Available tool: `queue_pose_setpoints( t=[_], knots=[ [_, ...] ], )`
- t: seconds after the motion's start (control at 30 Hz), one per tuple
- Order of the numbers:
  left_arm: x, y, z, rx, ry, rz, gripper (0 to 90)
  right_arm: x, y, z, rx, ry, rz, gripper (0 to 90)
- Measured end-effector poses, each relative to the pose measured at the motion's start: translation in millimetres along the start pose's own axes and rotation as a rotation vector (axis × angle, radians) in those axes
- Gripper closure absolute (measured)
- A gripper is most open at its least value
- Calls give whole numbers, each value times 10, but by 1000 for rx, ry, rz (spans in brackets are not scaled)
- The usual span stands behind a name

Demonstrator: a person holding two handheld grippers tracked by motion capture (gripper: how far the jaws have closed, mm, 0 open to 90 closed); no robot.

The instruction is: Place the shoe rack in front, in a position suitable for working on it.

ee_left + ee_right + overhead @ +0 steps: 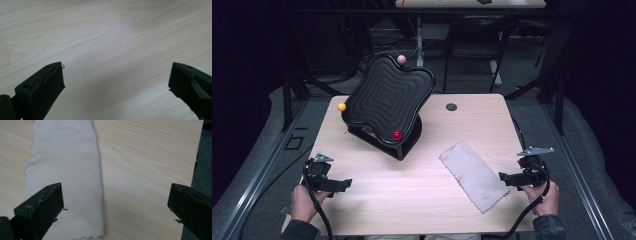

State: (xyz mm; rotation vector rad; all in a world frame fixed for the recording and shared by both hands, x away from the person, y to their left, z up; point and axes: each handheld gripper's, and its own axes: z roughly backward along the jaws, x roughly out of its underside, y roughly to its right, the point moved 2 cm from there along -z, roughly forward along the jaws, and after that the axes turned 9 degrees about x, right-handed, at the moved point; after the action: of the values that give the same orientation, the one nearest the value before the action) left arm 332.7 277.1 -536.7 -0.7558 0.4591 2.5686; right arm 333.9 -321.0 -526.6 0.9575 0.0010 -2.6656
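A pale wood-grain table [422, 195] stands in a dim room, with dark floor and black frame legs behind it.

Nearest the person, at the table's front corners, a hand holds each tool. The left gripper [346, 184] sits low at the front left, pointing inward across the tabletop; in the left gripper view its jaws stand wide apart, with bare wood between them. The right gripper [503, 178] is at the front right, also pointing inward, its tips just beside the near end of a folded grey cloth [473, 175]. In the right gripper view the jaws are wide apart too; the cloth [67, 172] lies flat on the table as a long strip running away from the camera, passing by the left-hand jaw, and it is gripped by nothing. Whether that jaw touches the cloth or hovers just over it is hard to tell.

Farther back, left of centre, a black wavy-edged tray [387, 97] with ridged rings is propped tilted on a black stand [404, 142]. A red ball [397, 134] sits at its lowest corner, a yellow ball [341, 106] at its left corner and a pink ball [401, 59] at its top. To the right of the tray, near the far edge, a small dark round disc [451, 106] lies in the tabletop.
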Motion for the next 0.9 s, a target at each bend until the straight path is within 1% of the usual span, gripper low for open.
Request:
queue_pose_setpoints(
  t=[0.07,0.17,0.27,0.3,0.33,0.4,0.43,0.47,0.5,0.53,0.57,0.6,0.63,0.7,0.73,0.77,0.8,0.87,0.9],
  knots=[
    [-13,8,-11,-1,-1,-7,0,-17,-25,-13,-20,3,10,0],
    [-24,32,-24,1,-4,-17,0,-37,-69,-18,-29,0,20,0],
    [-21,39,-25,3,-7,-20,0,-55,-98,-25,-28,7,25,0],
    [-17,36,-26,5,-7,-18,0,-83,-136,-25,-29,15,31,0],
    [-18,30,-27,4,-10,-19,0,-96,-148,-20,-40,11,37,0],
    [-19,24,-29,4,-12,-21,0,-108,-166,-21,-36,15,41,0],
    [-23,23,-34,6,-12,-21,0,-150,-231,-40,-46,15,53,0],
    [-27,30,-33,6,-11,-26,0,-173,-265,-58,-45,18,58,0],
    [-28,39,-29,5,-10,-26,0,-191,-289,-70,-56,12,63,0],
    [-28,39,-29,5,-10,-26,0,-191,-289,-70,-56,12,63,0],
    [-31,45,-42,6,-9,-24,0,-245,-385,-110,-67,9,81,0],
    [-31,45,-42,6,-9,-24,0,-245,-385,-110,-67,9,81,0],
    [-35,48,-56,11,-18,-27,0,-276,-450,-133,-63,11,100,0],
    [-38,60,-65,9,-22,-30,0,-314,-497,-154,-66,7,107,0],
    [-41,64,-68,9,-20,-31,0,-334,-517,-169,-77,2,114,0],
    [-41,64,-68,9,-20,-31,0,-334,-517,-169,-77,2,114,0],
    [-48,70,-65,12,-19,-34,0,-377,-559,-219,-74,-4,118,0],
    [-50,74,-67,13,-17,-33,0,-411,-597,-290,-70,-13,122,0],
    [-49,74,-69,14,-17,-33,0,-424,-606,-325,-87,-26,123,0]
  ],
)
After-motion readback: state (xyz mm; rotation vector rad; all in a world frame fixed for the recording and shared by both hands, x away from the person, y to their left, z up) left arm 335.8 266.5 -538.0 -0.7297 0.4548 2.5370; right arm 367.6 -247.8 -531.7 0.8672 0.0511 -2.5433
